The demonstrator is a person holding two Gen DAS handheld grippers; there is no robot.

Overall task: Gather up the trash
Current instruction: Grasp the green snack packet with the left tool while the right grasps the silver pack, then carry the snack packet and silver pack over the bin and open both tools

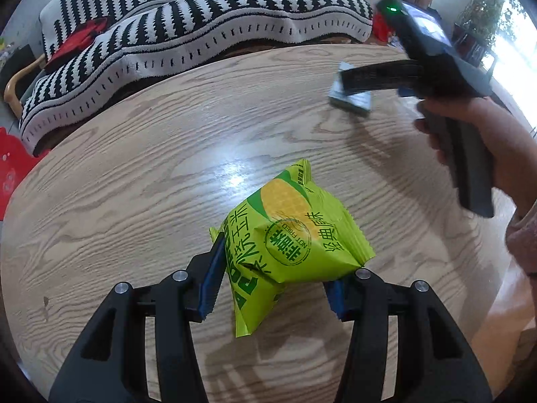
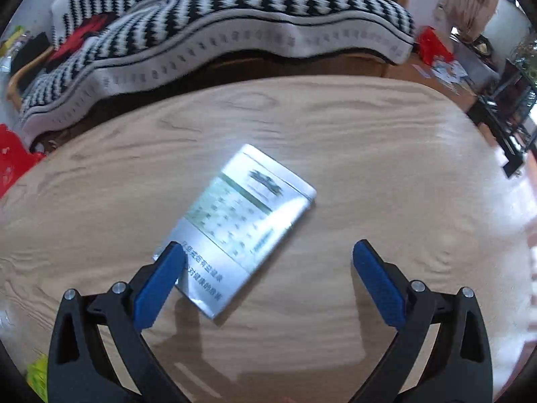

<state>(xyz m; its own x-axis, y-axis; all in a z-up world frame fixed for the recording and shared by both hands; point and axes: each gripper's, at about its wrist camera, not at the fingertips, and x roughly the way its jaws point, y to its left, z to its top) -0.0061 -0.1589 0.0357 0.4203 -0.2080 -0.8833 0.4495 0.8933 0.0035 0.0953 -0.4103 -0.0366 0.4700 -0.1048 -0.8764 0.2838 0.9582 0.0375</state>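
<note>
Far left, behind the bench: a sofa under a knitted throw [image 1: 161, 33], black-and-white zigzag stripes with a dashed white border, and a red patch on it. A bent wooden armrest [image 1: 20, 80] shows at the left edge.

The bench [image 1: 134, 174] is pale wood with wide, wavy oak-like grain and a soft sheen, glaring near its middle.

My left gripper [image 1: 273, 278]: black ribbed frames, blue toothed pads. The fingers [image 1: 211, 285] are clamped on a snack packet [image 1: 288, 235], a glossy lime-green film pouch with a yellow corn picture, dark green print and crimped, serrated end seals. The film is creased and puckered where the pads pinch it. The packet's far corner tilts up; I cannot tell whether its lower corner touches the wood.

To the right of it, further off, in the left view: a hand [image 1: 476, 134] with a pink sleeve grips the black handle of my right gripper, whose arm reaches over a flat silvery pouch [image 1: 350, 99] lying on the bench.

From the right camera, the right gripper [image 2: 268, 252] has its fingers [image 2: 379, 285] wide apart, holding nothing. The silver foil sachet [image 2: 241, 225] lies flat on the bench, rectangular, shiny, with a green-printed table and dark text. Its near-left corner sits behind the left pad; I cannot tell whether they touch. The right pad stands well clear. The view is blurred.
</note>
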